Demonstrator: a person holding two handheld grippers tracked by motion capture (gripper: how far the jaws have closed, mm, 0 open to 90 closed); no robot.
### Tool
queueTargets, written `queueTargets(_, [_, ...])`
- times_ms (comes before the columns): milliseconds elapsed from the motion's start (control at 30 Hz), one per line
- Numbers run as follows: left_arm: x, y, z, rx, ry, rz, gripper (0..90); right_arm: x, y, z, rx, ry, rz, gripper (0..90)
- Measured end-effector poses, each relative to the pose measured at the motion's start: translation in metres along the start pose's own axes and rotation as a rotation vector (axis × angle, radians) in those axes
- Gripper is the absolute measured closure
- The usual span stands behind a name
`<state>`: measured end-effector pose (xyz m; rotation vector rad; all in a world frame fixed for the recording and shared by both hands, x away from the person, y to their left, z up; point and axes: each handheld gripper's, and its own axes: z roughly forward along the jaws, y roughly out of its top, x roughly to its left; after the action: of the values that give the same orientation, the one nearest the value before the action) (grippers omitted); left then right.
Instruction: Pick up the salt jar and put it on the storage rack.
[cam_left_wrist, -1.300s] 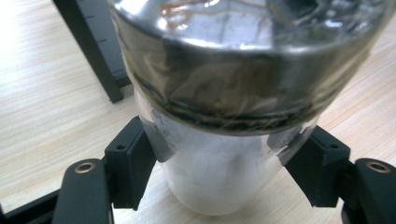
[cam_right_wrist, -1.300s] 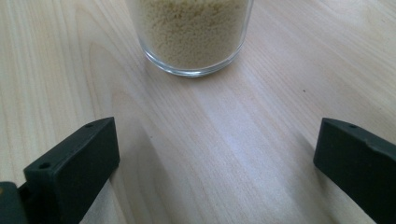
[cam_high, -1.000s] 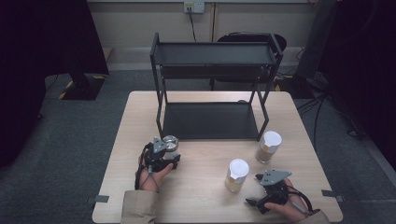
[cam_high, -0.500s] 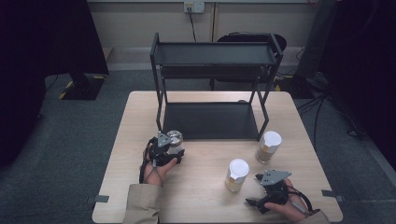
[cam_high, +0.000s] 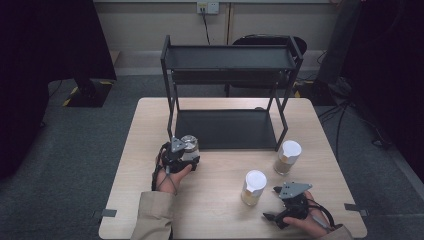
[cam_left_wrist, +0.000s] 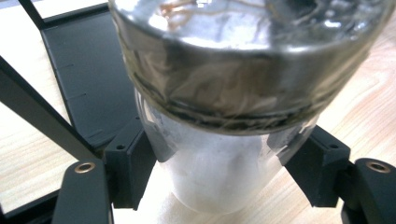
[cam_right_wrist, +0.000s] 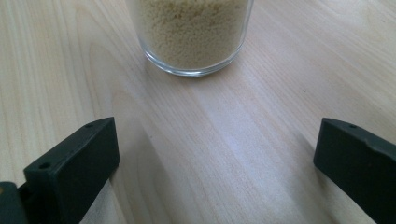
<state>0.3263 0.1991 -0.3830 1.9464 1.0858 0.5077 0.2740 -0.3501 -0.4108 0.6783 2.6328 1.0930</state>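
At the front edge of the black rack's (cam_high: 227, 127) lower shelf, the left gripper (cam_high: 181, 155) has its jaws clamped on a silver-lidded glass jar (cam_high: 189, 146). The right gripper (cam_high: 286, 204) rests on the table (cam_high: 220, 175) with jaws wide, nothing between them, a grain-filled jar (cam_right_wrist: 191, 35) ahead.

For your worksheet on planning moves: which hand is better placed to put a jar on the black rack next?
Left. Its claw already grips the silver-lidded jar right beside the rack's lower shelf. The right claw is open, short of its jar.
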Motion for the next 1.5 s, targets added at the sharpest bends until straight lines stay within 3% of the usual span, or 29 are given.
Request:
queueTargets(967, [-0.002, 0.024, 0.021, 0.002, 0.006, 0.017, 30.7, 0.001, 0.000, 0.000, 0.000, -0.002, 0.003, 0.0])
queueTargets(1500, [-0.003, 0.035, 0.031, -0.002, 0.042, 0.019, 30.8, 0.001, 0.000, 0.000, 0.000, -0.002, 0.002, 0.0])
